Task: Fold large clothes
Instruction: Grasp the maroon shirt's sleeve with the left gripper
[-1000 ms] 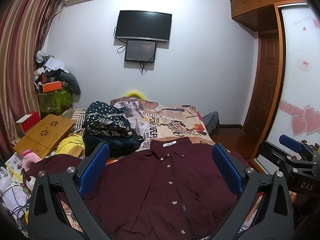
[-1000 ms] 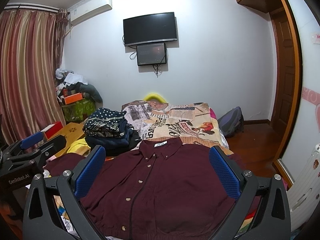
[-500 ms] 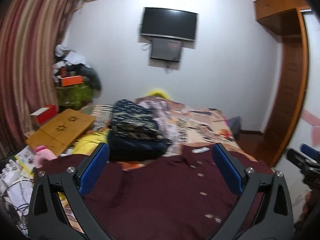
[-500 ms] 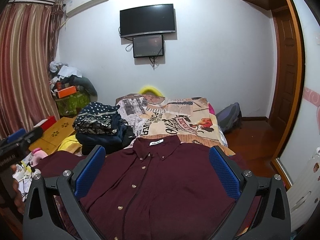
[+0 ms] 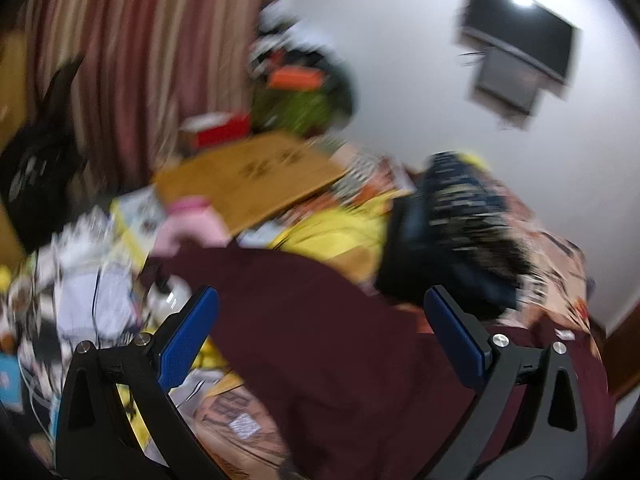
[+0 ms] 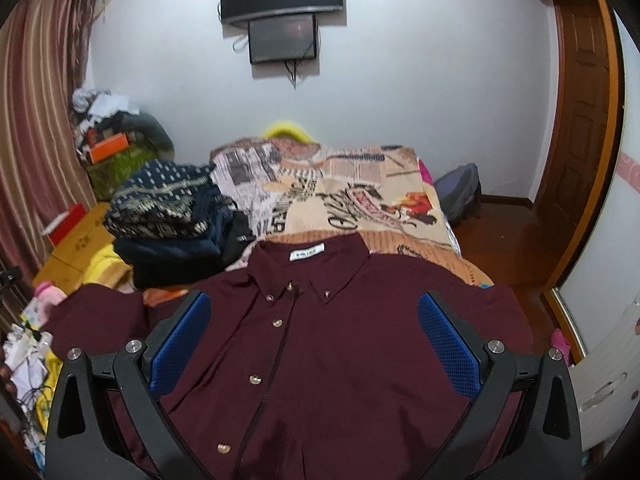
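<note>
White walls bound a bedroom in which a bed (image 6: 436, 236) with a newsprint-patterned cover is seen. A dark maroon button-up shirt (image 6: 344, 344) is spread flat, front up, across the near end of the bed, its collar turned toward the far wall and one sleeve laid out toward the left edge. A stack of folded dark patterned clothes (image 6: 168, 216) is set by the left edge of the bed, just beyond that sleeve. The right tool (image 6: 314, 344) is held wide open above the shirt front, nothing gripped. In the blurred left view, the left tool (image 5: 320, 340) is likewise held open over the maroon sleeve (image 5: 304, 320).
</note>
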### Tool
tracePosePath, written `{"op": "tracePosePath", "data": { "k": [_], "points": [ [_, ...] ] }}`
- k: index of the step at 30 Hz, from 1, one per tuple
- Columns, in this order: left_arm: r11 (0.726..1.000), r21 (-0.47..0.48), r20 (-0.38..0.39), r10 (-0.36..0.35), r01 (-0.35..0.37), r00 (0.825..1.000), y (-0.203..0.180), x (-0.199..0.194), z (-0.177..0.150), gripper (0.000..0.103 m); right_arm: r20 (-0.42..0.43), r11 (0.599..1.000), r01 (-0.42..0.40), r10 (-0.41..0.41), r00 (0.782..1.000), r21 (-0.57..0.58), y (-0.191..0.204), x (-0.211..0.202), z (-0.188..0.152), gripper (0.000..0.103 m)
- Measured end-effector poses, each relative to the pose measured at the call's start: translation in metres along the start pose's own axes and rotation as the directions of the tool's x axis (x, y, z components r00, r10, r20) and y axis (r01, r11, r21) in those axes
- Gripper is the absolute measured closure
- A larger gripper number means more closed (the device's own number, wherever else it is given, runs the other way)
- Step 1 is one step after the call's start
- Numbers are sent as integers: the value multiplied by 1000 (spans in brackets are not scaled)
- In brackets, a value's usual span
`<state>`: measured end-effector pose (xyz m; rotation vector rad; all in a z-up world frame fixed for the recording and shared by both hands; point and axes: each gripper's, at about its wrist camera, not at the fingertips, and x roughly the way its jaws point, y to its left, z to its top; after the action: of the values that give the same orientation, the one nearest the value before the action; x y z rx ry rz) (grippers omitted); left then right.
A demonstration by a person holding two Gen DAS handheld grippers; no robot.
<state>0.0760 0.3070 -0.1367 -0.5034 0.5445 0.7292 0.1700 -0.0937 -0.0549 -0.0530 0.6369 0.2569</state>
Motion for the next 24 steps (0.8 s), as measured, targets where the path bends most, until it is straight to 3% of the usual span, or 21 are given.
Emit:
{"op": "tracePosePath", "data": {
  "k": [6,12,18,21,22,24],
  "points": [
    [981,-190,-200,-9,-30,980,79,77,-8,1,-85,1000,-28,29,996,10,5,30,-3,0],
    [942,-336,-350,-149,24,925,115,133,-28,7,-129,999,-32,35,991,23,11,52,-1,0],
    [885,-465,-413,-240,24,879,135,171,-46,33,-148,999,-33,35,988,15,13,61,0,0],
    [878,-478,-408,-239,16,881,137,177,-49,48,-149,1000,-28,29,988,7,14,61,0,0],
    [879,-477,-407,-235,14,883,137,178,-48,58,-151,1000,-28,29,988,6,14,60,-1,0],
    [891,-454,-396,-211,9,894,131,176,-45,71,-154,999,-33,34,988,8,12,59,-1,0]
  ]
}}
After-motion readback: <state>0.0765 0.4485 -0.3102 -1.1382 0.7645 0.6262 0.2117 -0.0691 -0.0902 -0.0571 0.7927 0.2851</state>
